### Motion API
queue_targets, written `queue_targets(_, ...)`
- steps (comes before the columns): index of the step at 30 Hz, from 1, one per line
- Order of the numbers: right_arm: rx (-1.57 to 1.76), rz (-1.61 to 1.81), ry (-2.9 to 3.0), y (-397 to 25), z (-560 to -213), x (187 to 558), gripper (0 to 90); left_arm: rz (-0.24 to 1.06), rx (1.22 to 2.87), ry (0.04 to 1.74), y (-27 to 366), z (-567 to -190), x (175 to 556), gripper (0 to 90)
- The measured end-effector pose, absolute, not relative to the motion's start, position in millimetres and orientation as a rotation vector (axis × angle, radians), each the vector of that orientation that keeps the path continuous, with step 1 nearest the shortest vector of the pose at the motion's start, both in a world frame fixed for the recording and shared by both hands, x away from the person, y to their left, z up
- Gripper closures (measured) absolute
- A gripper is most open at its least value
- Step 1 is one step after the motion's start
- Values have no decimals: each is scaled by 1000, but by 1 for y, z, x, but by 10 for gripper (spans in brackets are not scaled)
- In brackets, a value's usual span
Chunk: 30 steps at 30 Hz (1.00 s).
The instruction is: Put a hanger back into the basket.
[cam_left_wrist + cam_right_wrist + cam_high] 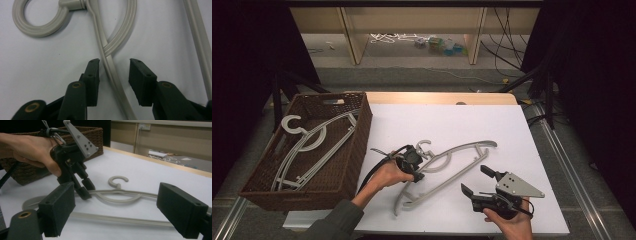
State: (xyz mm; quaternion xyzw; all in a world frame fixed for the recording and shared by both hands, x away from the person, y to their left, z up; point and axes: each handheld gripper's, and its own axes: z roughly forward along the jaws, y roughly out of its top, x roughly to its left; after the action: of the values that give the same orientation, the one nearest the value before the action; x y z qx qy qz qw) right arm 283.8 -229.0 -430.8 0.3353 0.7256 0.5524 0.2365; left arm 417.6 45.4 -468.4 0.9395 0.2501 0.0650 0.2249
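You are at the grasping step: your left gripper (113, 72) is lowered over the grey hanger (447, 165) that lies flat on the white table (512, 130), near the neck under the hook. The jaws are spread, with the hanger's thin arm between them, but they do not pinch it yet. Your right gripper (476, 186) waits beside the hanger's lower bar, jaws also spread and empty. Next, I think you must close the left jaws firmly on the arm, then lift toward the wicker basket (357, 145), where other hangers (307, 145) already lie.

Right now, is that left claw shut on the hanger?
No, open: the left gripper has its jaws either side of the hanger arm, gaps showing.
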Motion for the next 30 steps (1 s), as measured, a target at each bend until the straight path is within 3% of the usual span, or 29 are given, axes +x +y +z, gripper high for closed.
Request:
queue_targets(11,922,1517,1988,-228,-431,284,162,127,2620,748,44,-466,426,723)
queue_targets(26,904,1513,2003,-225,-430,284,162,129,2645,797,40,-464,428,754)
queue_targets(30,911,1517,1997,-226,-430,284,162,114,2638,789,42,-464,431,812)
